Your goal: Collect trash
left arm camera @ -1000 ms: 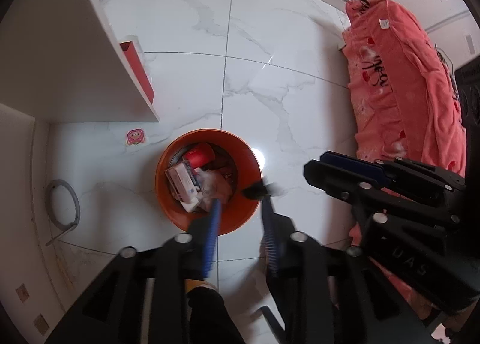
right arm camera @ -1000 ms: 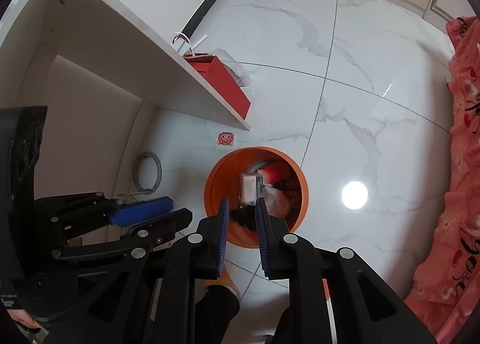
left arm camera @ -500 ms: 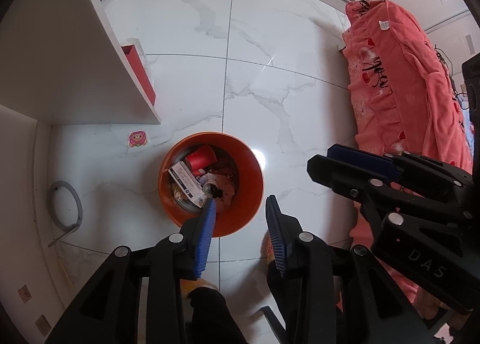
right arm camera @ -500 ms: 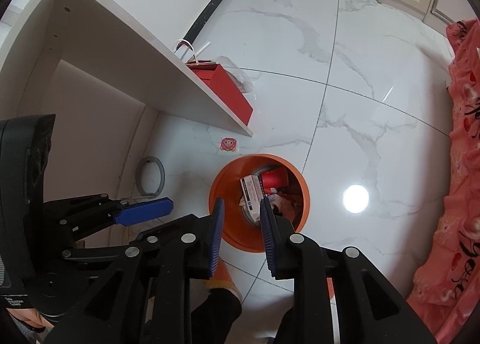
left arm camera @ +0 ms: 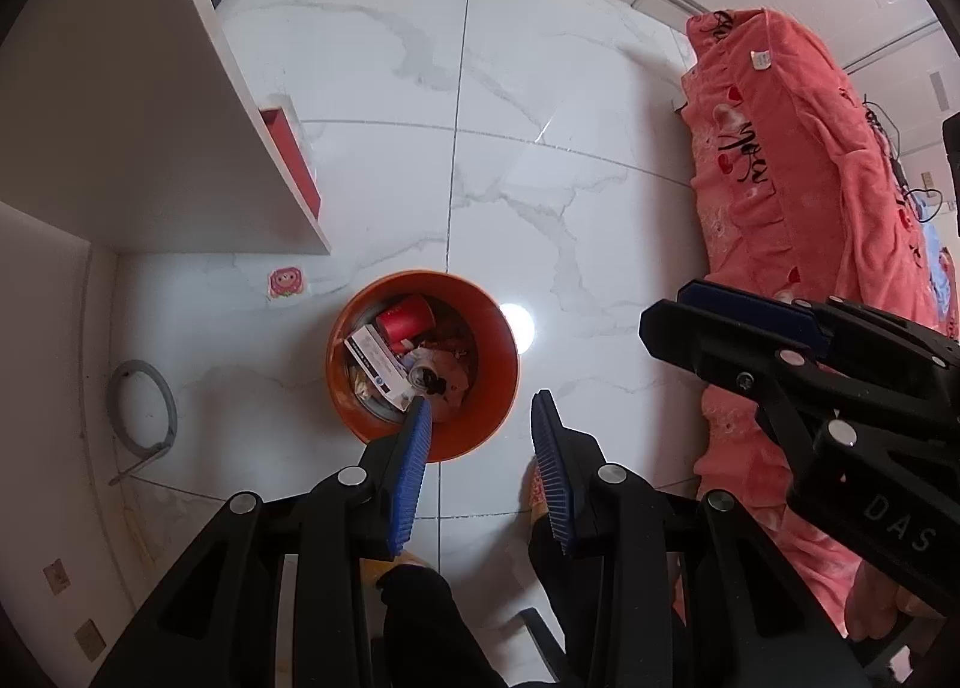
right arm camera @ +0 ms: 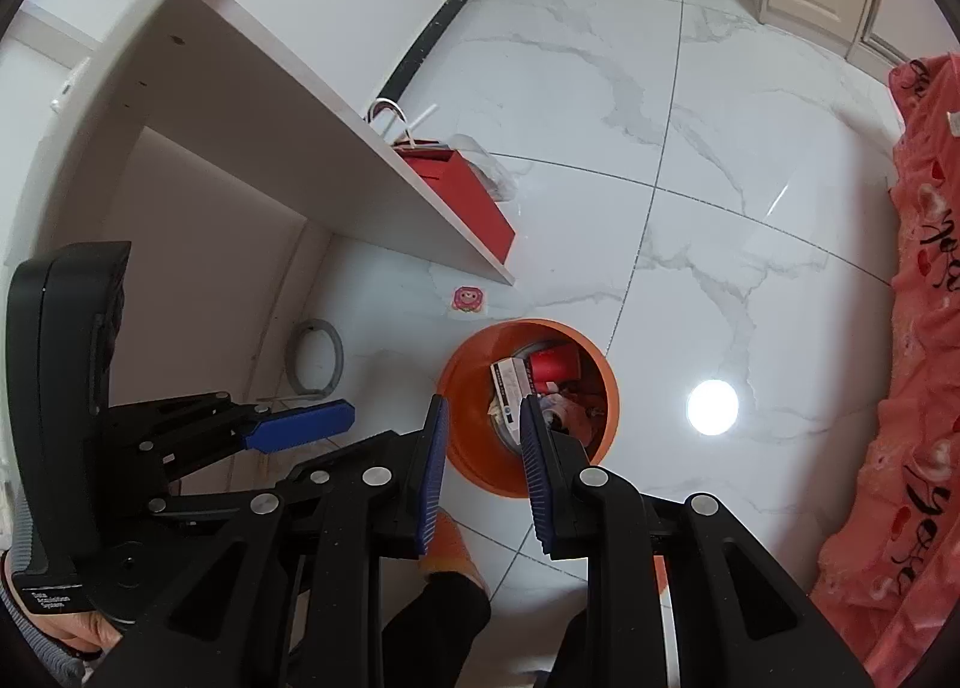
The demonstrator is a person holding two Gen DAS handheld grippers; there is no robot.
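Hanging above an orange bin on the marble floor, both hand-held grippers are seen spread and empty. A second earlier the right hand-held gripper was pinched on a dark scrap over the bin's mouth; its jaws have just been opening, nothing is left between them, and both tools have since been raised. The left hand-held gripper is likewise held clear, with only floor and bin rim showing in its gap. The drop is judged complete. The collected trash is now inside the bin: a red cup, a white carton and crumpled wrappers can be made out. A pink sticker remains on the floor near a shelf, beside a red bag. Whether the sticker is loose litter cannot be told. The bin's near wall is cut off by the fingers, and its lower contents are hidden.
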